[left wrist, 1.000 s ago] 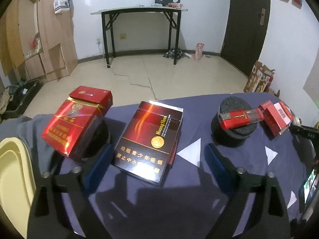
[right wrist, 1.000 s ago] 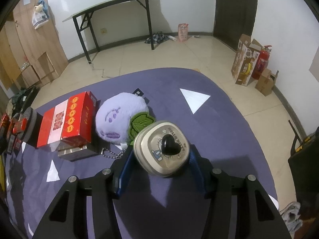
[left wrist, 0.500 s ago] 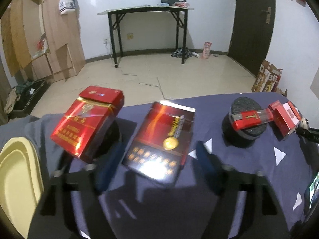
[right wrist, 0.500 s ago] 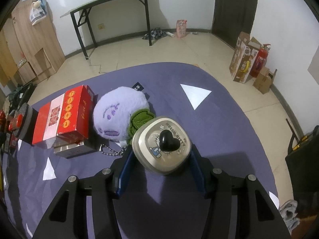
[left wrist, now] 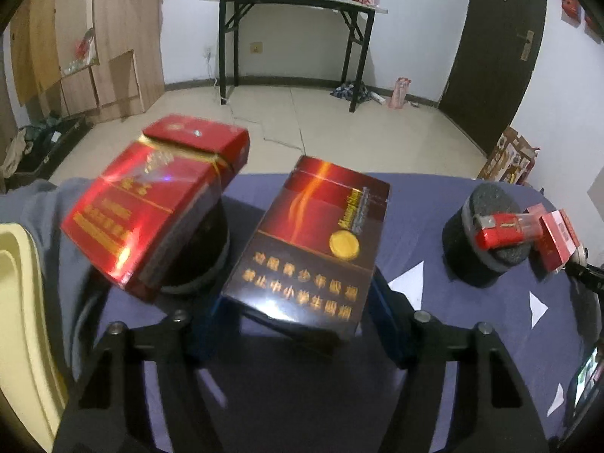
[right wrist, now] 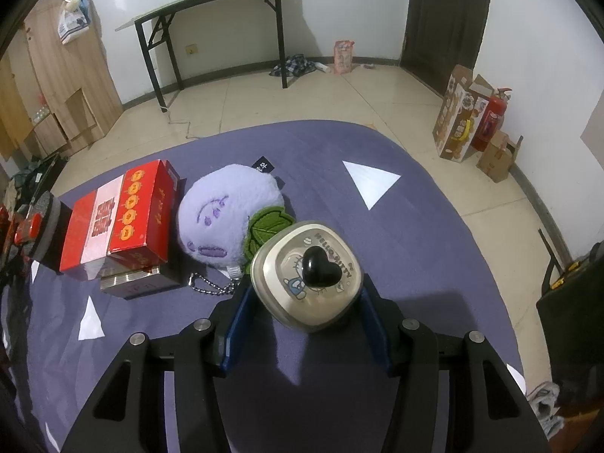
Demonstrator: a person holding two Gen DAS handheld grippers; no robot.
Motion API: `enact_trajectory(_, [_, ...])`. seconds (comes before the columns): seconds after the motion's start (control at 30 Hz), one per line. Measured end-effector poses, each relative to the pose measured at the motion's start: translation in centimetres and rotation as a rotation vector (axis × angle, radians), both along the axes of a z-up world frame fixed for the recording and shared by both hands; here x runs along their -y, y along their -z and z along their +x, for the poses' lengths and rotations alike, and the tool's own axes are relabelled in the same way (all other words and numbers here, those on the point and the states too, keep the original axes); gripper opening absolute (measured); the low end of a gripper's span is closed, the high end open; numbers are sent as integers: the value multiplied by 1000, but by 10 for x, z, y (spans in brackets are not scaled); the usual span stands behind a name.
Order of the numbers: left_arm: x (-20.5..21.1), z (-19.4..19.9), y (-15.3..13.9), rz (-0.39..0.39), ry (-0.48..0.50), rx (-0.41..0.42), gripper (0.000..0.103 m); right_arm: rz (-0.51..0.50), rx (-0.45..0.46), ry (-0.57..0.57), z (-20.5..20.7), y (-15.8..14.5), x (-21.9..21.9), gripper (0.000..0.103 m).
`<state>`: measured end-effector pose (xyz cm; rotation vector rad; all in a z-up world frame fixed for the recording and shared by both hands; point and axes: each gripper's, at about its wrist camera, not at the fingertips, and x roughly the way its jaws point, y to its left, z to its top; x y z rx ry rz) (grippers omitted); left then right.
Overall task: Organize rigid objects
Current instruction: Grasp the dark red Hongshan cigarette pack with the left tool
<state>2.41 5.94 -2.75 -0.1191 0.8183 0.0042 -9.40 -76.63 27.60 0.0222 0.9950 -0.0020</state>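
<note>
Since a second ago the left gripper (left wrist: 298, 324) has pushed in toward the dark maroon cigarette carton with gold lettering (left wrist: 313, 241), and its blue fingers (left wrist: 381, 313), then well outside the carton's sides, now stand just beside its near corners; the jaws are closing with the carton between them, though actual contact cannot be told. At the left edge of the blue cloth-covered table (left wrist: 287, 389) lies a pale yellow plastic tray (left wrist: 22, 302). Next comes a bright red cigarette pack (left wrist: 151, 204), tilted on a black round foam stand (left wrist: 204, 249), then the carton, tilted with its near end raised. Toward the right edge a second black foam stand (left wrist: 487, 241) carries a small red lighter-like piece (left wrist: 506, 230), with a small red-and-white box (left wrist: 558, 238) just beside it. In the right wrist view, a red gift box (right wrist: 120, 215) sits near the table's left side, a lilac plush keychain (right wrist: 222, 211) beside it, and the right gripper (right wrist: 305, 317) holds a cream rounded-square tin with a black heart knob (right wrist: 305, 275) between narrow-set jaws.
</note>
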Motion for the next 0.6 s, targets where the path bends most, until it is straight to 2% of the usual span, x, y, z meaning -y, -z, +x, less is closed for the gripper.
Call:
enact_trajectory(0.1, [5,-3,-4,8,33,-1,65,0,-1,0,-1,-1,1,51])
enact_trajectory(0.2, [14,-1,-2,67,51,-29,67,-1,-1,1,0,-2,2,51])
enact_trajectory(0.23, [17,0,0,98,49,-40,68,-3,-1,0,0,-2,3,51])
enact_trajectory(0.3, [20,2,3,131,54,-61,80,-8,-2,-2,0,-2,3,51])
enact_trajectory(0.37, [24,1,2,148,64,-90,83,-6,-2,-1,-1,-2,2,51])
enact_trajectory(0.47, [23,-3,-6,138,73,-45,86,-7,-2,-2,0,-3,3,51])
enact_trajectory(0.6, [13,-4,-9,102,37,3,86,-11,-2,-4,-1,-3,2,51])
